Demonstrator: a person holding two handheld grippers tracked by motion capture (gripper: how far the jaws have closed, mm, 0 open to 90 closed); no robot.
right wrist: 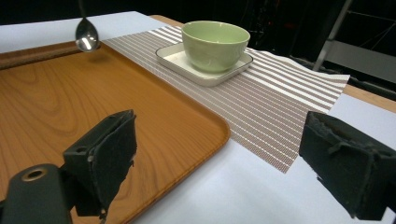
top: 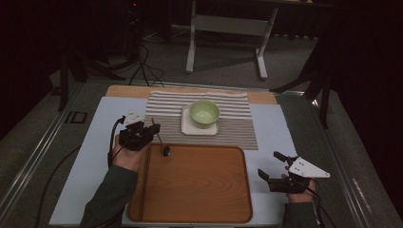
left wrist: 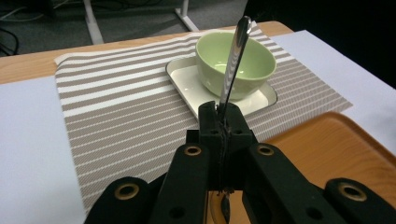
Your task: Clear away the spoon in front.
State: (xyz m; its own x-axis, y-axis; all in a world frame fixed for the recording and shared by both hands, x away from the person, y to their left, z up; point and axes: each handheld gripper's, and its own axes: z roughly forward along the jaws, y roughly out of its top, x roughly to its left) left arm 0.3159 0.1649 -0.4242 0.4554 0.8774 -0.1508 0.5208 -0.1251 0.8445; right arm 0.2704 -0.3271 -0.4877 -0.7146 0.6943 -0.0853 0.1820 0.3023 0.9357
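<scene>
Left claw sits at the left in the high view, hand under it, dark-sleeved forearm coming in from the bottom edge. Its jaws are clamped together on a thin metal handle, pointing forward. Right claw at the lower right, hand behind it, jaws spread wide apart with nothing between them, aimed left and forward.
</scene>
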